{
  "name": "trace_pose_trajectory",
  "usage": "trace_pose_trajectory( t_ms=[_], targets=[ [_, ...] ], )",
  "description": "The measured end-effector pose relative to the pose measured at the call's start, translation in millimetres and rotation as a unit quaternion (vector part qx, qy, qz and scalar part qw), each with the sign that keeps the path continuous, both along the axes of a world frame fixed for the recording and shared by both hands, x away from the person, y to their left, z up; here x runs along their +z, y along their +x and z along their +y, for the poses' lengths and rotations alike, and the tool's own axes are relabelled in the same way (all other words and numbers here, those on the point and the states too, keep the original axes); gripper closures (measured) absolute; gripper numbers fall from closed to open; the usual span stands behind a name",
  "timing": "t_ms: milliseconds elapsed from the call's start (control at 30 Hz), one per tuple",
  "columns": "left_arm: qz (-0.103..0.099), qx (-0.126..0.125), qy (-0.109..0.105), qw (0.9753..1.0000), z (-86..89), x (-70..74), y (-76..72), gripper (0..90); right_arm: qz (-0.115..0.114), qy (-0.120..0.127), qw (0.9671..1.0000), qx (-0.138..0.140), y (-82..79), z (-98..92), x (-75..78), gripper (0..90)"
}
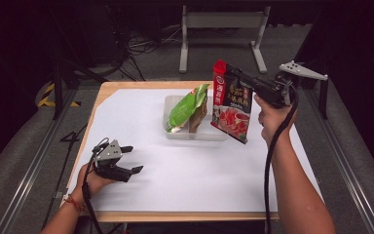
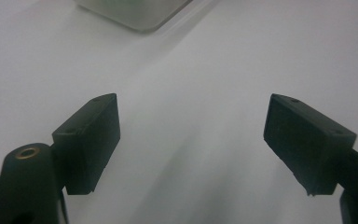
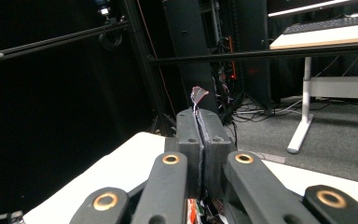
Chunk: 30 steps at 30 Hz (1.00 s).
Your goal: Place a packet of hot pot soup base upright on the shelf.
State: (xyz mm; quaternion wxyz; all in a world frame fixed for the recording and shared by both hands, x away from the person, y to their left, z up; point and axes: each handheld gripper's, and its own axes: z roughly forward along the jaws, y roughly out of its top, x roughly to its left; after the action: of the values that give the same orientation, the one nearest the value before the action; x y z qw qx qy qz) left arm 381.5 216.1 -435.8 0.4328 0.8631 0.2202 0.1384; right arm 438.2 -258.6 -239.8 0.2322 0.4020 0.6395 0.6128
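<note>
- The right gripper [image 1: 239, 78] is clamped on the upper edge of the red-and-black pouch [image 1: 231, 105]; in the right gripper view its jaws meet flat on a thin sliver of foil [image 3: 198, 93] that pokes out above them; the pouch hangs free below the jaws, lifted off the table and just right of the clear tray [image 1: 195, 134].
- The pouch looks light and limp, its film glossy and probably slippery; it hangs from one pinch near a top corner, so it likely swings and twists; the flat sealed top band is the firmest place to hold, better than the soft belly.
- Farther out, a green bag [image 1: 185, 109] leans inside the tray, equally soft and crushable.
- The left gripper [image 1: 131, 161] rests low on the white sheet [image 1: 175, 170], jaws spread wide, nothing between them.
</note>
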Motion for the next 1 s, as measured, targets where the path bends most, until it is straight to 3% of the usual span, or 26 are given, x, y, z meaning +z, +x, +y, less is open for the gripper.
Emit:
trace_pose_trajectory(
  t_ms=[300,467,500,600,667,800,900,1000],
  targets=[
    [-0.002,-0.003,0.002,1.0000,0.3,-0.1,0.6,19.3,0.016,0.023,0.9993,-0.026,21.6,14.1,-4.6,89.1],
    [-0.003,-0.006,0.003,1.0000,0.2,0.1,-0.8,19.3,0.029,0.026,0.9987,-0.031,36.5,30.9,-12.0,89.1],
    [-0.001,-0.008,0.002,1.0000,0.5,-0.4,-0.4,19.3,0.029,0.019,0.9985,-0.043,41.9,37.4,-16.1,89.1],
    [-0.002,-0.010,0.004,0.9999,0.5,-0.5,-0.2,19.4,0.034,0.034,0.9977,-0.047,50.7,40.9,-24.6,89.0],
    [-0.003,-0.011,0.003,0.9999,0.2,-0.5,-0.1,19.4,0.036,0.047,0.9973,-0.043,56.1,41.9,-31.4,89.0],
    [-0.001,-0.014,0.006,0.9999,-0.7,-1.2,0.0,19.4,0.032,0.038,0.9980,-0.039,63.2,44.9,-41.8,88.9],
    [-0.002,-0.014,0.007,0.9999,-0.9,-1.1,-0.2,19.4,0.027,0.048,0.9982,-0.023,65.1,45.2,-51.4,88.6],
    [-0.002,-0.013,0.005,0.9999,-0.5,-1.0,-0.5,19.4,0.015,0.041,0.9990,-0.011,63.8,45.9,-56.3,88.4]
  ],
)
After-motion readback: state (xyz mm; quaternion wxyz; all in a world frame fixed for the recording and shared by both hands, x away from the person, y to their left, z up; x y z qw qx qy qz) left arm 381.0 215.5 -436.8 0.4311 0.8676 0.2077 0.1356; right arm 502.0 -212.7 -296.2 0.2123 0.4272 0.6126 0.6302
